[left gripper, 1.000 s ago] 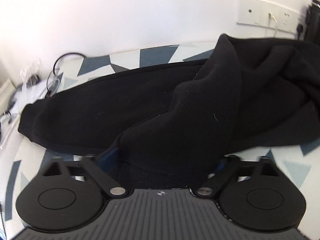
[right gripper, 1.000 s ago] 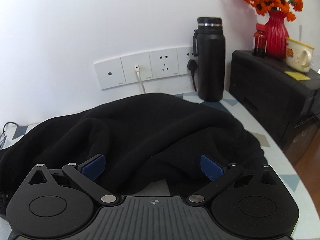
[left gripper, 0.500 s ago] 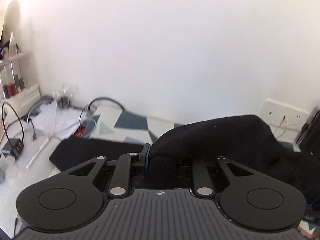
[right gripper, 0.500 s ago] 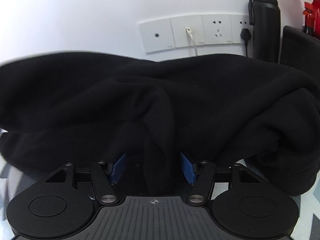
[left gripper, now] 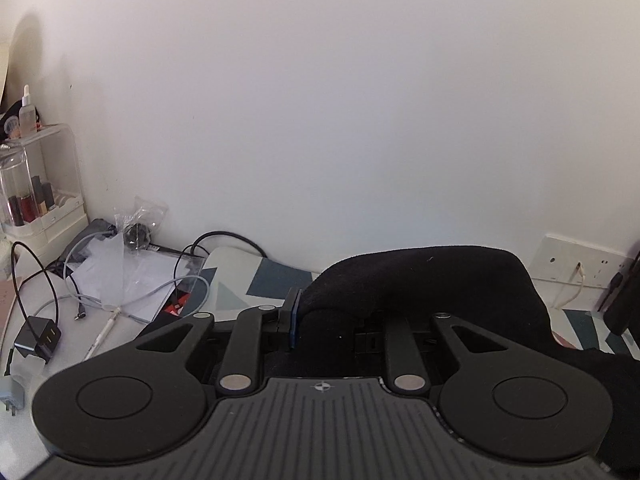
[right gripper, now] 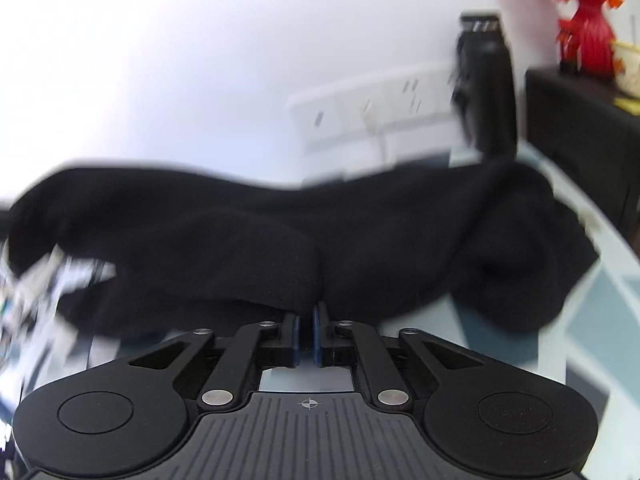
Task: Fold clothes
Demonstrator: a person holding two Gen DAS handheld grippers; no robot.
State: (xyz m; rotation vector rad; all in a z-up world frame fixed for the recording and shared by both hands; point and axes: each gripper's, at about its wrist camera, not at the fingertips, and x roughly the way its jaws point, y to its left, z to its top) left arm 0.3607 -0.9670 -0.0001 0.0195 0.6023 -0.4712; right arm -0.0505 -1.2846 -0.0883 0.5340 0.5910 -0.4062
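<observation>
Here both tools, left tool and right tool, pinched the black garment between closed pads; blurred, fast motion risked fabric slipping free.

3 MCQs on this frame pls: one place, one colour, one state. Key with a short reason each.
1. Where does the bottle stand?
A. against the wall, by the sockets
B. on the dark cabinet
C. on the garment

2. What colour is the vase?
A. white
B. red
C. blue

3. What state is the right tool in?
A. wide open
B. shut on the garment
C. out of view

Key:
1. A: in the right wrist view the bottle stands at the wall just right of the sockets.
2. B: the vase on the cabinet is red, with orange flowers in it.
3. B: its pads are almost together, with an edge of the black garment pinched between them; the left tool grips a fold too.
</observation>
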